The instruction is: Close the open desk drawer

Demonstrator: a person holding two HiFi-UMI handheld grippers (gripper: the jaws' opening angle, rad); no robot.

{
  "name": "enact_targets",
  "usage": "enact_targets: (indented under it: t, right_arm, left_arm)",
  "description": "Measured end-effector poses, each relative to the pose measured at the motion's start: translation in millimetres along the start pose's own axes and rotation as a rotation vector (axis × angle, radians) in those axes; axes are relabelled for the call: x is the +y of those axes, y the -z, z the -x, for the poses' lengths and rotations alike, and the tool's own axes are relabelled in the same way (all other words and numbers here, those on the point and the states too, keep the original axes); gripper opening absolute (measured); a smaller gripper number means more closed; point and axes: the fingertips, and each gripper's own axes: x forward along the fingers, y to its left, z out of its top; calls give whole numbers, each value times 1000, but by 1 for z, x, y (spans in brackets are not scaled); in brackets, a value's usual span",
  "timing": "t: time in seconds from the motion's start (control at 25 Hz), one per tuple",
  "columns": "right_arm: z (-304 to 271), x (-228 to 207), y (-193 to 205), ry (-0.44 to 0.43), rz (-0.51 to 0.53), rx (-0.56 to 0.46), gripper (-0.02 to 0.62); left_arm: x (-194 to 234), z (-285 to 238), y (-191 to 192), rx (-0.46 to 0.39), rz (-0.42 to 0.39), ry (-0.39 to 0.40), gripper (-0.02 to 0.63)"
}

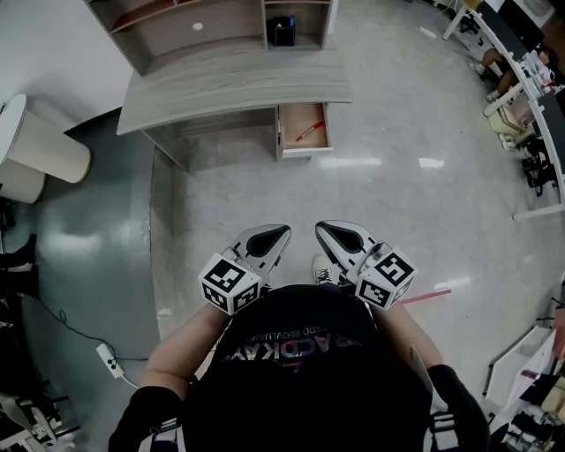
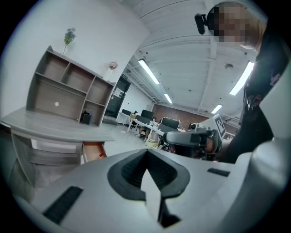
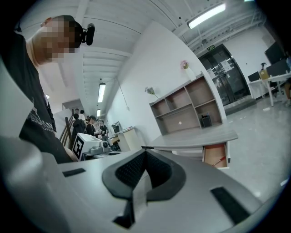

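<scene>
A grey wooden desk point(image 1: 231, 86) stands far ahead across the floor. Under its right end a drawer point(image 1: 305, 129) is pulled out, its wooden inside showing a red pen point(image 1: 309, 131). The drawer point(image 2: 93, 152) appears small at the left in the left gripper view, and the drawer point(image 3: 216, 155) at the right in the right gripper view. My left gripper point(image 1: 281, 233) and right gripper point(image 1: 321, 229) are held close to my body, side by side, both shut with nothing between the jaws and well short of the desk.
A shelf unit point(image 1: 212, 19) sits on the desk's back. A white round table point(image 1: 35, 141) stands at left, a power strip with cable point(image 1: 108, 359) lies on the floor at lower left, and office desks and chairs point(image 1: 521, 79) line the right side.
</scene>
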Motion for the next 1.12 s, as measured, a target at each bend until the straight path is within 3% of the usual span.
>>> enact_targets:
  t: [0.76,1.12]
  right_arm:
    - [-23,26,-6,197,7,-93,9]
    - [-32,16,-2,221,-16,-83,9]
  left_arm:
    - [26,33,-16,-7,-51,120,11]
    - [39,28,-18,5,-45,118,11]
